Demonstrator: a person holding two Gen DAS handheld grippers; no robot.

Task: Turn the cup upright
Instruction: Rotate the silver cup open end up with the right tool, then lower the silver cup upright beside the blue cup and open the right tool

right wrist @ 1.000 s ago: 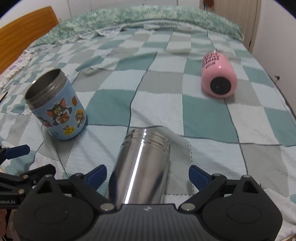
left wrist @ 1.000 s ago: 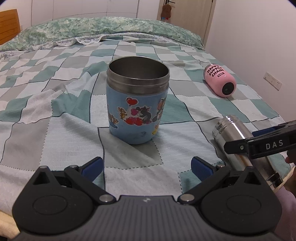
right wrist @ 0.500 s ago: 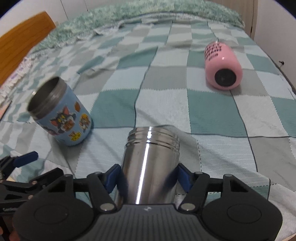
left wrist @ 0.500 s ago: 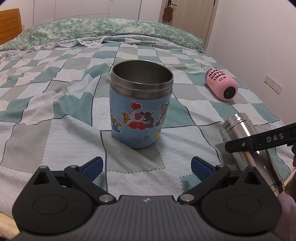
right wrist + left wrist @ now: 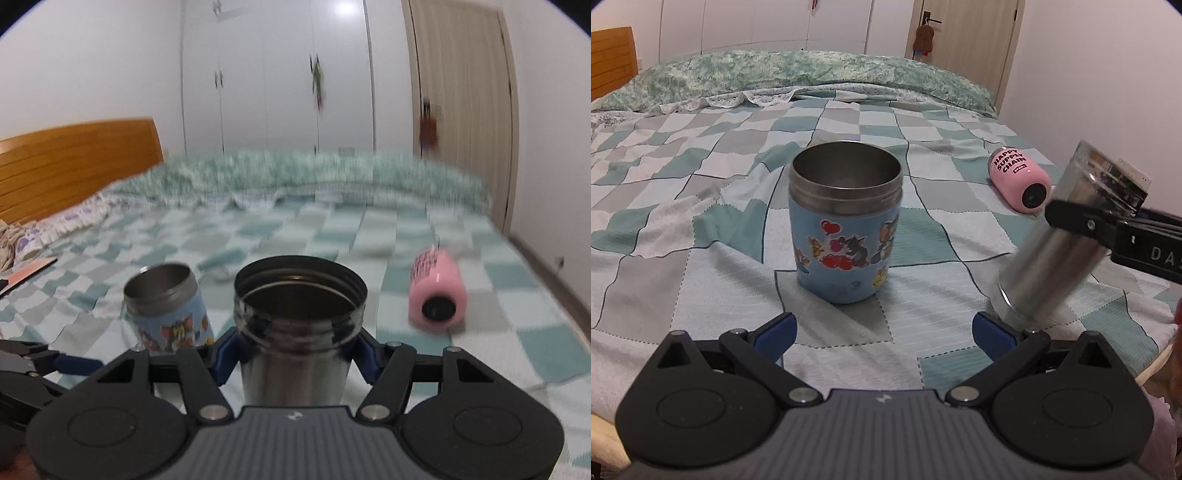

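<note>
My right gripper (image 5: 295, 350) is shut on a plain steel cup (image 5: 299, 325), its open mouth facing up and away. In the left wrist view the steel cup (image 5: 1067, 240) is tilted, leaning right, its base on the bedspread, with the right gripper's finger (image 5: 1082, 223) across it. A blue cartoon-sticker cup (image 5: 846, 229) stands upright ahead of my left gripper (image 5: 882, 332), which is open and empty. It also shows in the right wrist view (image 5: 170, 310). A pink cup (image 5: 1019, 179) lies on its side at the right; it also shows in the right wrist view (image 5: 437, 291).
All lie on a bed with a green and grey checked bedspread (image 5: 701, 258). A green patterned quilt (image 5: 798, 77) is piled at the far end. A wooden headboard (image 5: 74, 158) is at the left, wardrobe doors (image 5: 277, 74) and a door (image 5: 964, 48) behind.
My right gripper closed on the lying steel cup, then swung it up from lying flat to steeply tilted. The left gripper stayed open, backing off a little from the blue cup.
</note>
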